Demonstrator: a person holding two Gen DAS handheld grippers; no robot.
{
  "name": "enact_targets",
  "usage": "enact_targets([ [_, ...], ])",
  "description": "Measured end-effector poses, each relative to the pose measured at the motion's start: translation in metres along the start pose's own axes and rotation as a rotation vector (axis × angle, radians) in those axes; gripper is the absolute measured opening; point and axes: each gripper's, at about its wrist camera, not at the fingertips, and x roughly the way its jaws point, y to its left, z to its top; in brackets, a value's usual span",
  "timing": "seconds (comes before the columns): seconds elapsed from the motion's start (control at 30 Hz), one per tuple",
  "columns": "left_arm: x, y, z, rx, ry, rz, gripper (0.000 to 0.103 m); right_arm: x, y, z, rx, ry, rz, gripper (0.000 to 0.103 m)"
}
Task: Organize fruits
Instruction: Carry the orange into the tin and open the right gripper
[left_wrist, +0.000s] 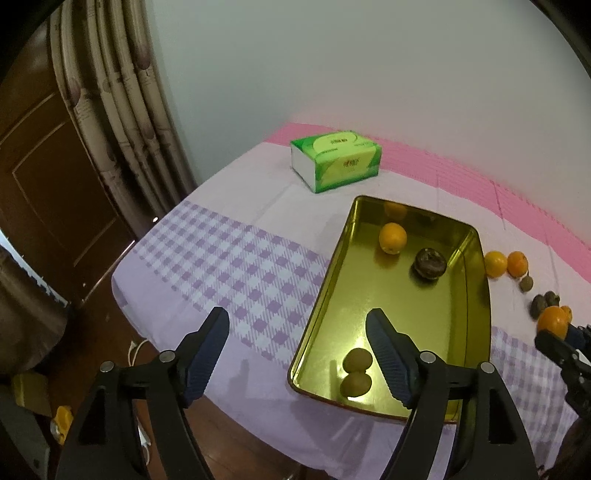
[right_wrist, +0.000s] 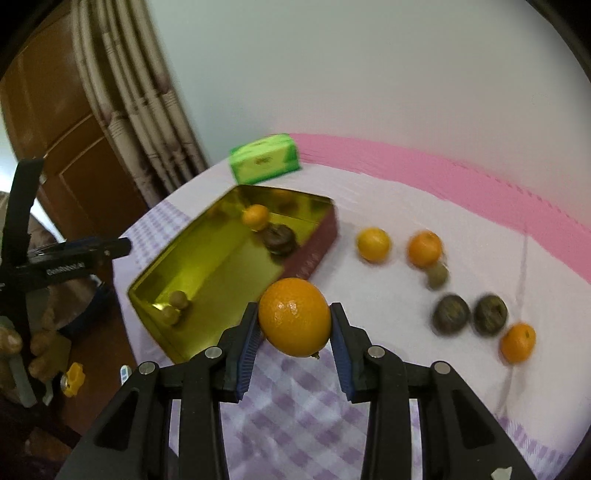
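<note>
The right claw (right_wrist: 294, 325) grips an orange (right_wrist: 294, 316) between its pads, lifted above the bench (right_wrist: 388, 206). The gold tray (right_wrist: 207, 258) lies ahead and to its left, holding an orange, a dark fruit and a kiwi. The left claw (left_wrist: 297, 334) hangs wide open and holds nothing, over the tray's near corner beside the kiwi (left_wrist: 357, 359).

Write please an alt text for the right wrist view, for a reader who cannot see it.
The right tongs grip an orange above a checked purple tablecloth. To the left, a gold tray holds an orange, a dark fruit and two kiwis; more oranges and dark fruits lie loose on the right. A green tissue pack sits behind the tray.
</note>
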Motion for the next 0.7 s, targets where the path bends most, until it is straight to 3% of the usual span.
enact_targets([
  [0.27,-0.001,0.004,0.001,-0.025,-0.001,-0.006,0.081,0.033,0.041,0.032,-0.101,0.047,0.064,0.034],
  [0.7,0.002,0.007,0.003,-0.045,-0.001,0.003,0.083,0.103,0.066,0.058,-0.107,0.175,0.088,0.034],
])
